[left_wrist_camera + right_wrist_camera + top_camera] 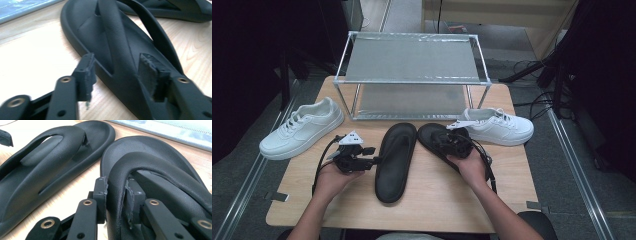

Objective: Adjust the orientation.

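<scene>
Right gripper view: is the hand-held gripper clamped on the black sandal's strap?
Yes. The right hand-held gripper has both pads pressed against the strap of the right black sandal.

Soft even overhead light, dark room edges, faint shadows; both gripper views are slightly blurred up close.

Two black grippers, left [371, 161] and right [451, 139], are topped by grey three-cornered plates; brass-ringed screws are set in the jaws, black cables trailed.
</scene>
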Tool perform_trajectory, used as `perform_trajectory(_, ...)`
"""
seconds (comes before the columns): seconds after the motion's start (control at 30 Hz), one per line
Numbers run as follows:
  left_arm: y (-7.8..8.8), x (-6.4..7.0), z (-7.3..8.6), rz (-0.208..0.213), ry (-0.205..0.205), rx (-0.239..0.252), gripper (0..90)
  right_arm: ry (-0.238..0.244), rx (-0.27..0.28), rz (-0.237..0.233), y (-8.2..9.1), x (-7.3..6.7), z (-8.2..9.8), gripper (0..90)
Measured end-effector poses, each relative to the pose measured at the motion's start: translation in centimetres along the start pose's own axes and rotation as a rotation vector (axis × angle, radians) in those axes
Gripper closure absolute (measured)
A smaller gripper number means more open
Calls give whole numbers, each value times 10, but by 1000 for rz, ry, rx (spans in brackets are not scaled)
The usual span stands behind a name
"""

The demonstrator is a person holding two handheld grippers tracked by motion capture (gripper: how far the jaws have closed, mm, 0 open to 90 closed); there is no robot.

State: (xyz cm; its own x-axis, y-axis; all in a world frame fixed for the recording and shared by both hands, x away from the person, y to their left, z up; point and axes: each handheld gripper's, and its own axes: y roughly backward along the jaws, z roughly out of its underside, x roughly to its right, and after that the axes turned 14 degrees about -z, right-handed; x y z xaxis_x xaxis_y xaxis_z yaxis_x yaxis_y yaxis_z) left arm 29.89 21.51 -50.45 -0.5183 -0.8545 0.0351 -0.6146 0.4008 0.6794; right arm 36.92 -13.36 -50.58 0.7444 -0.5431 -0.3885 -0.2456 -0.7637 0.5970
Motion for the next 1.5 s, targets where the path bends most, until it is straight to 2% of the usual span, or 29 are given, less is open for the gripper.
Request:
perform_trajectory(0.2,-4,-7,-2,-4,38,-20,691,15,2,-12,6,-2,-1,661)
perform_trajectory(0.27,-4,-10,-3,-1,47,-18,757,38,-4,-5,11,-4,-1,657)
perform_trajectory(0.3,-6,-12,-3,4,63,-18,775,43,2,-11,13,-4,-2,649)
perform_trajectory(0.37,-8,-14,-4,12,70,-26,803,46,17,-22,21,-6,-2,622)
perform_trajectory(0.43,-11,-13,-5,11,61,-37,810,51,19,-34,28,-7,-1,629)
perform_trajectory(0.53,-14,-11,-5,7,40,-50,809,54,30,-58,39,-8,1,716)
perform_trajectory(0.63,-15,-11,-4,7,36,-51,810,79,26,-48,49,-9,3,824)
perform_trajectory(0.73,-16,-9,-4,4,27,-60,809,87,-7,-32,48,-8,4,861)
perform_trajectory(0.8,-18,-8,-4,4,18,-69,809,88,-46,-19,41,-7,6,864)
perform_trajectory(0.97,-19,-3,-4,3,-7,-72,812,102,-49,-23,36,-8,5,845)
perform_trajectory(1.3,-19,-2,-4,1,-2,-74,820,94,-48,-34,35,-7,5,845)
perform_trajectory(1.5,-18,0,-4,-4,-8,-77,842,80,-44,-67,33,-8,5,844)
